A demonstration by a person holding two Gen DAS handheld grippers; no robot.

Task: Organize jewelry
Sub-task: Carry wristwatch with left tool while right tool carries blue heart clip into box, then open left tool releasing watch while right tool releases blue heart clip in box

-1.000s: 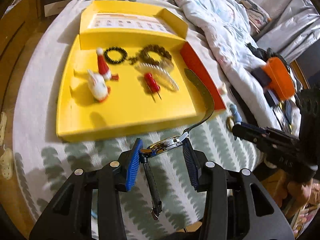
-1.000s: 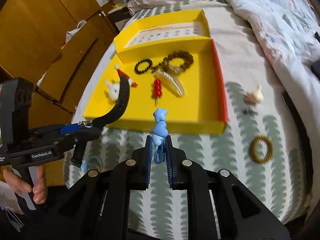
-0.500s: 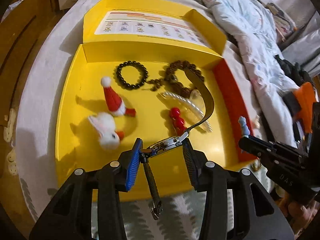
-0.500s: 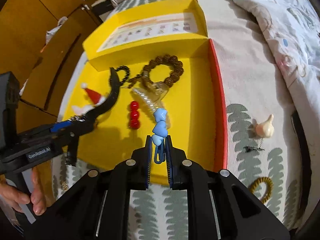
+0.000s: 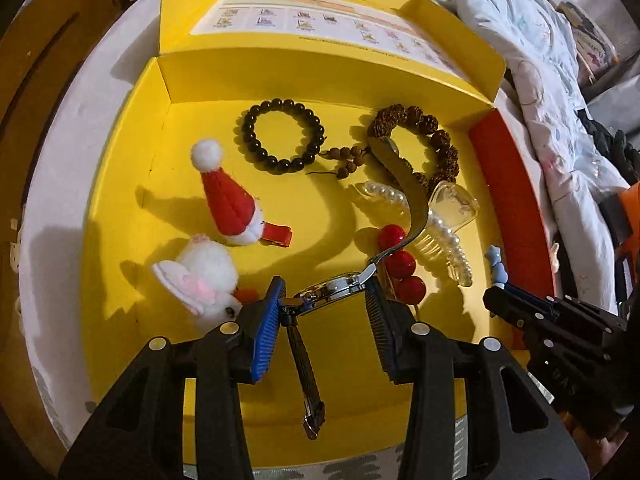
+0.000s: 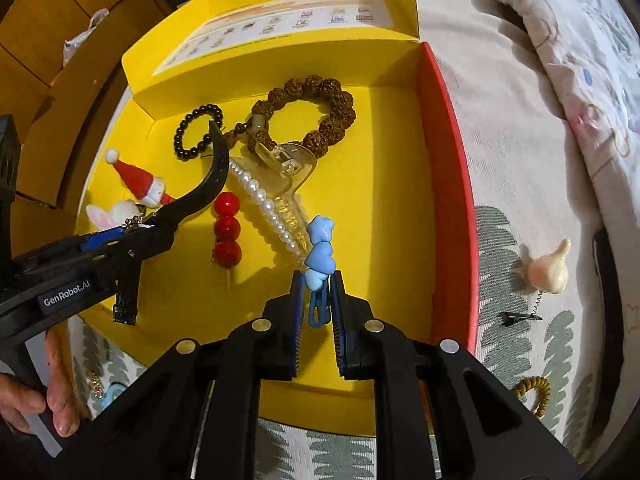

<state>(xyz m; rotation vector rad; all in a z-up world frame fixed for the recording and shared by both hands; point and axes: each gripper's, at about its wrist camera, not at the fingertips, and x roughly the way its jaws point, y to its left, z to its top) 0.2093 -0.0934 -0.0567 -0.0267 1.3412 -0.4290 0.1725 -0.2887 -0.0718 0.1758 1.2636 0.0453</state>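
My left gripper (image 5: 322, 296) is shut on a wristwatch (image 5: 332, 291) by its metal case, held above the yellow box (image 5: 120, 184); its dark straps curve up and hang down. My right gripper (image 6: 314, 292) is shut on a blue hair clip (image 6: 318, 254) with heart shapes, over the box's right half. In the box lie a black bead bracelet (image 5: 284, 134), a brown bead bracelet (image 5: 416, 144), a pearl claw clip (image 5: 440, 216), a red ball clip (image 5: 400, 260), a Santa hat clip (image 5: 228, 196) and a white bunny clip (image 5: 200, 276).
The box sits on a leaf-patterned bed cover (image 6: 516, 248). Outside it on the right lie a cream figurine (image 6: 548, 272), a small black pin (image 6: 520, 317) and a coiled brown hair tie (image 6: 534, 394). A rumpled quilt (image 6: 580, 40) lies at the far right. Wooden cabinets (image 6: 44, 20) stand left.
Both grippers have moved forward from the bed cover to over the yellow box, still holding the watch and the blue clip.
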